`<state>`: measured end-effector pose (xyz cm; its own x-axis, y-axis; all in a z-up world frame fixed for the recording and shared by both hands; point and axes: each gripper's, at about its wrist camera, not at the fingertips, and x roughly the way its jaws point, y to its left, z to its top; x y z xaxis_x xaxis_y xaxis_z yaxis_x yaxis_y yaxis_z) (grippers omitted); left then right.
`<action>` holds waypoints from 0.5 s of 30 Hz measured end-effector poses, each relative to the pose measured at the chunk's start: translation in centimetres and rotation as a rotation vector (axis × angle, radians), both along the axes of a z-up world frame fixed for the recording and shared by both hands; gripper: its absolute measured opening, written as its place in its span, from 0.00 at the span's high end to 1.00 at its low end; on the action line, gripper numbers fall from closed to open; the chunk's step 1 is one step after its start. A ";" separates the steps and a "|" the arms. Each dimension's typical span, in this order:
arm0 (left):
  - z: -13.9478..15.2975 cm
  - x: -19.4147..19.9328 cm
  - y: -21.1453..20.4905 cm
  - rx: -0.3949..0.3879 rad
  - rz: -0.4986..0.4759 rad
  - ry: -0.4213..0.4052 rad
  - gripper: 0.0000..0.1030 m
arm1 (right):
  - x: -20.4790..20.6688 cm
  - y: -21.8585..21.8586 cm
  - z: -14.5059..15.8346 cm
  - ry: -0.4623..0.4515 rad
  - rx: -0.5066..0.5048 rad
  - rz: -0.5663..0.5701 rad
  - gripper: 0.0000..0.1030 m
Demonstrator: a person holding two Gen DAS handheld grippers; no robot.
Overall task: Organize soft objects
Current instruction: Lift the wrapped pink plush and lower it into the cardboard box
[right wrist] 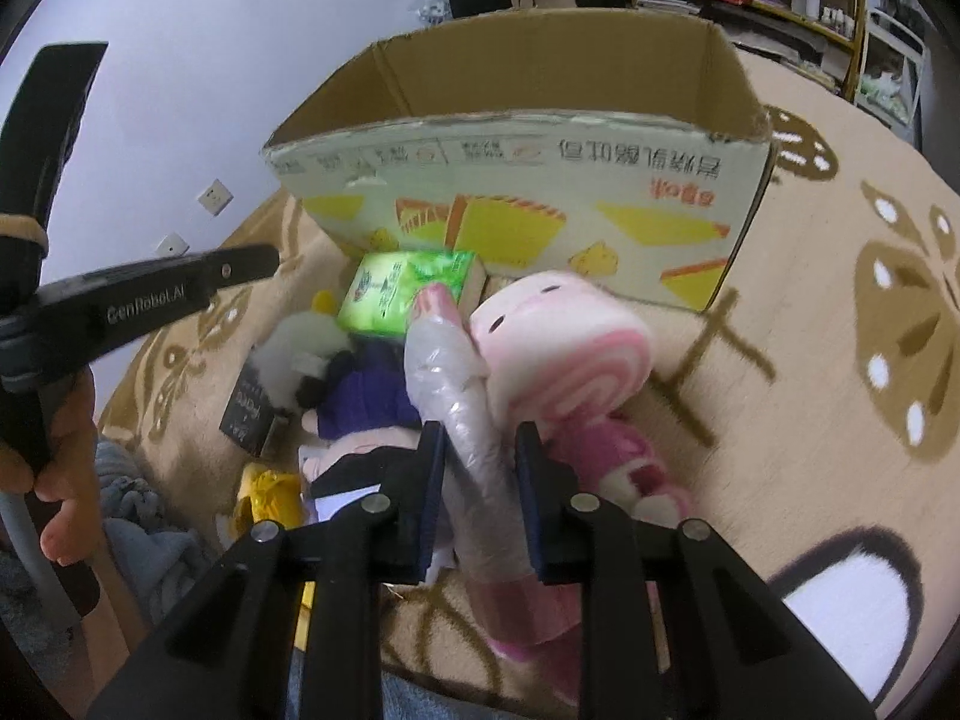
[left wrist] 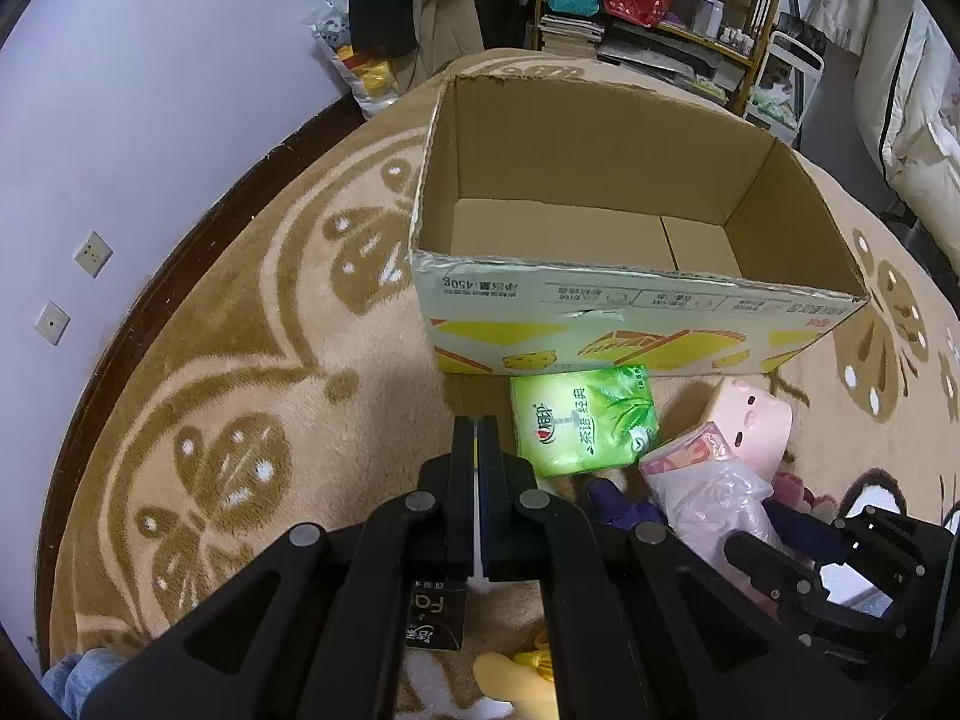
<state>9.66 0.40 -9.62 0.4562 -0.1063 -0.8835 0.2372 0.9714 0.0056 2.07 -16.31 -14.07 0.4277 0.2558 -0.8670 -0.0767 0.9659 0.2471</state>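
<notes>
My left gripper (left wrist: 478,423) is shut with nothing between its fingers and hangs over the carpet, just left of a green tissue pack (left wrist: 585,420). My right gripper (right wrist: 480,438) is shut on a pink pack in clear plastic wrap (right wrist: 456,384), with a pad on each side of it. A pink pig plush (right wrist: 558,342) lies against that pack on the right. The green tissue pack (right wrist: 402,294) lies right in front of the open cardboard box (left wrist: 600,192), whose inside shows only bare cardboard. A purple plush (right wrist: 366,402) lies to the left of the wrapped pack.
A small black box (right wrist: 249,414), a yellow item (right wrist: 264,492) and a black-and-white plush (right wrist: 306,348) lie on the patterned beige carpet (left wrist: 240,360). A person's hand (right wrist: 60,456) holds the left tool. Shelves (left wrist: 690,6) and a white wall (left wrist: 150,90) stand behind.
</notes>
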 end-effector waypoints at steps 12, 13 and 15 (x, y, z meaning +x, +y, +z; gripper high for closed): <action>1.8 -0.6 0.2 -0.015 0.008 -0.069 1.00 | -1.3 1.6 2.6 -0.147 -0.105 0.017 0.86; 2.1 -0.7 0.2 -0.019 0.008 -0.078 1.00 | -1.4 1.6 3.1 -0.168 -0.108 0.014 0.86; 3.0 -0.9 0.1 -0.031 0.005 -0.101 1.00 | -1.4 1.5 4.0 -0.201 -0.108 0.004 0.86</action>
<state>8.78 0.54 -6.60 0.5435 -0.1307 -0.8292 0.2323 0.9727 -0.0010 0.63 -14.83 -10.12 0.5940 0.1681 -0.7867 -0.1183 0.9855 0.1213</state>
